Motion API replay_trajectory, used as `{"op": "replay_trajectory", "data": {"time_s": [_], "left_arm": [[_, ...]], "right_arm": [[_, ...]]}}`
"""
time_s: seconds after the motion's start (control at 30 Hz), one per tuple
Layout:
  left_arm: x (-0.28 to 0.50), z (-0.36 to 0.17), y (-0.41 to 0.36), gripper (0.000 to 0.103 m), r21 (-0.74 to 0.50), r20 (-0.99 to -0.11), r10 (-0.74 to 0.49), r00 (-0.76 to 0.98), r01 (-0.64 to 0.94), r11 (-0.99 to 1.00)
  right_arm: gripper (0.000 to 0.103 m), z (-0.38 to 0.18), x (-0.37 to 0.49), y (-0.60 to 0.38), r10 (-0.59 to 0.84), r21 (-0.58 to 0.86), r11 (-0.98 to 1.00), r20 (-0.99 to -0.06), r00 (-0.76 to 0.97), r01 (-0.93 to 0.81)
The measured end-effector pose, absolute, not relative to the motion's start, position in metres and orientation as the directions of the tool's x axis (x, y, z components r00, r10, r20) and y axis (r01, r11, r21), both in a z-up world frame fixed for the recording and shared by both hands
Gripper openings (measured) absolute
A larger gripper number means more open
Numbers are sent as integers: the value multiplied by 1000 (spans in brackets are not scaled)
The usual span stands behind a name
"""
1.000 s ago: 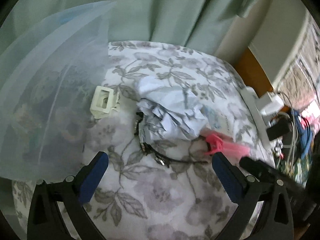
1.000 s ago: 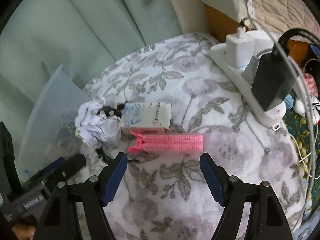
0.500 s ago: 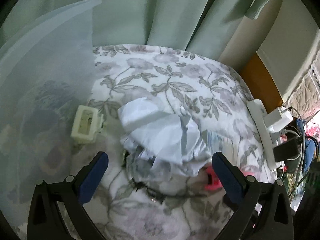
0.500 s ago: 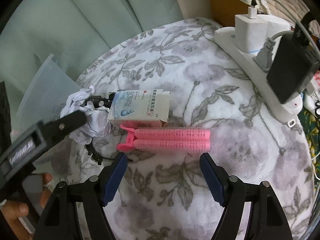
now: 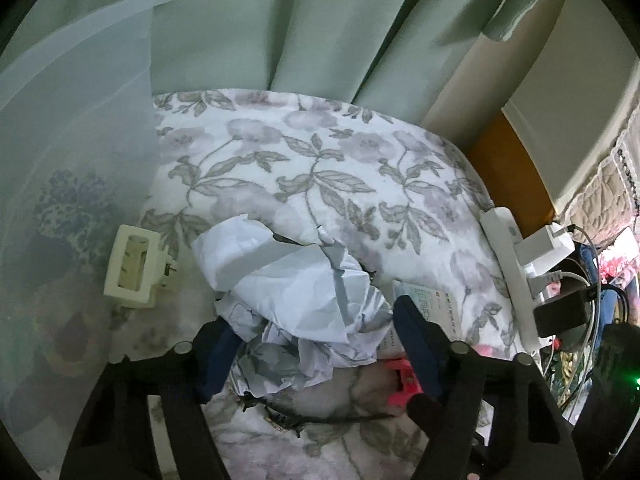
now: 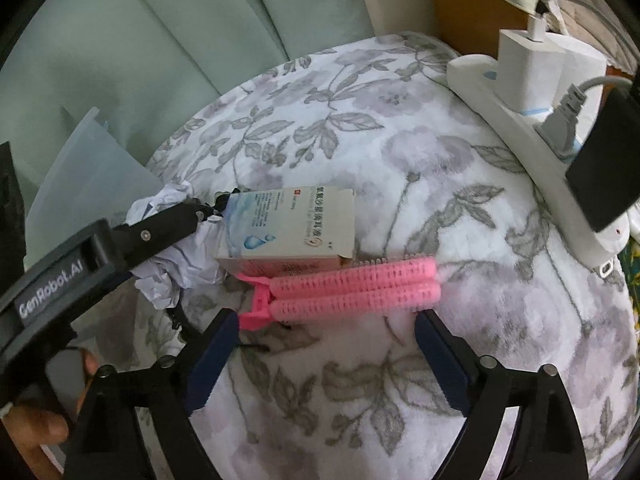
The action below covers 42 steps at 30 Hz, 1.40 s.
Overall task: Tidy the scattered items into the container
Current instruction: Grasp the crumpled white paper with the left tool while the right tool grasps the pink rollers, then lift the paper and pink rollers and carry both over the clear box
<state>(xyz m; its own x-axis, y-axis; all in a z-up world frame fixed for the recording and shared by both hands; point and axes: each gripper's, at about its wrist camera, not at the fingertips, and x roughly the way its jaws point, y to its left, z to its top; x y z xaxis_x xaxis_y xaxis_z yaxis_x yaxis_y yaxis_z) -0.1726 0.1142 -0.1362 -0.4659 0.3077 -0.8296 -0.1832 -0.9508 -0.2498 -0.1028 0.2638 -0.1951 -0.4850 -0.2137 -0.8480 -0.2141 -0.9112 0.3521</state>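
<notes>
Between the closing jaws of the left gripper [image 5: 316, 344] sat the paper wad [image 5: 296, 292], not yet pinched, so squeezing its bulk seemed wise, while the right gripper [image 6: 326, 344], jaws opening and empty, straddled the pink clip [image 6: 352, 286] just ahead.

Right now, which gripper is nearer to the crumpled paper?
Left. The left gripper has the crumpled paper between its closing jaws. The right gripper is off to the side, its jaws opening around the pink clip.
</notes>
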Motion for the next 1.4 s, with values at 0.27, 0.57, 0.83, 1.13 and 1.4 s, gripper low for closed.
{"op": "replay_trajectory", "data": {"time_s": [0.27,0.57,0.83,1.13,1.4], "left_arm": [[-171,-131,112,55,-258,-816,318,-483,-189,-948],[-169,-129,108,52,-261,-814,321,-484,-190,-947],[-161,-122,106,50,-248,-809,306,-502,-180,-952],[-154,-116,100,50,-255,-804,305,-510,-168,-952],[-138,-100,99,50,-248,-793,303,-529,-174,-953]], "right_arm": [[96,-199,-115,259,-171,305,-928,-857,-487,-212],[70,-195,-106,266,-170,325,-918,-843,-510,-229],[34,-193,-99,271,-191,350,-909,-833,-520,-227],[24,-185,-87,277,-222,403,-885,-805,-551,-231],[22,-170,-77,279,-237,435,-873,-773,-588,-221]]}}
